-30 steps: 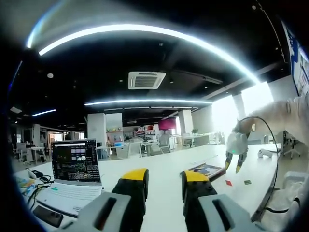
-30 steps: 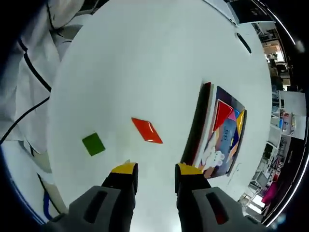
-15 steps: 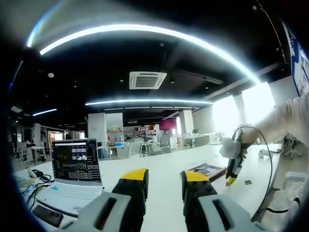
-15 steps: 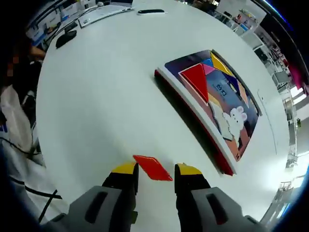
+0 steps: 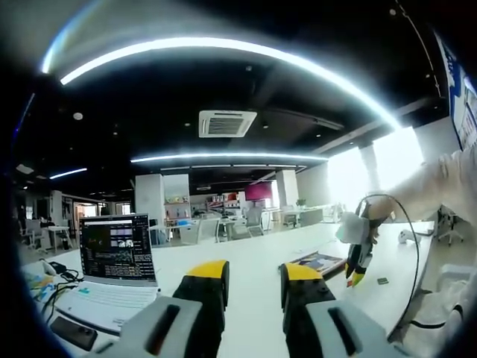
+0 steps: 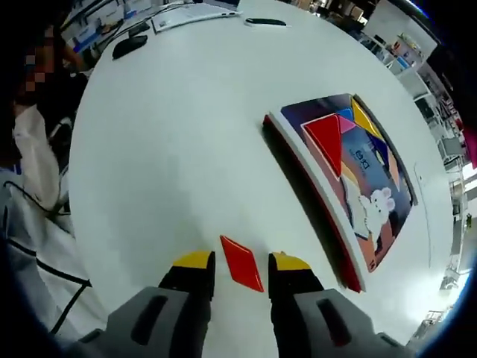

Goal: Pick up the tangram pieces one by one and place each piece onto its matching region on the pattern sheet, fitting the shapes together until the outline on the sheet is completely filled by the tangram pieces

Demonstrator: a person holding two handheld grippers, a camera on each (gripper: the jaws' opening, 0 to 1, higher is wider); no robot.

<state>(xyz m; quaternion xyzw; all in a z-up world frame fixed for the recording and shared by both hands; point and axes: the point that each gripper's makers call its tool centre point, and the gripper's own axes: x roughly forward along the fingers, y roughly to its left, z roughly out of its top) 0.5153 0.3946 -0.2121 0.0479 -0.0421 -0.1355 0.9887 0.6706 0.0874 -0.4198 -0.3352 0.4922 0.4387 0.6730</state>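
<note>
From where I steer, ceiling light strips (image 5: 223,46) glare at twelve o'clock, windows (image 5: 373,160) blow out at three; the white table (image 6: 171,149) is evenly bright, edges bent.

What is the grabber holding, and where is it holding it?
Nothing yet. The red piece lies on the white table between the right gripper's open jaws. The left gripper is empty.

parallelogram piece (image 6: 241,263) sitting on the table (image 6: 171,149) right between the right gripper (image 6: 241,260) jaws, pattern sheet (image 6: 358,175) ahead to its right, laptop (image 5: 113,272) left of the left gripper (image 5: 254,271)
</note>
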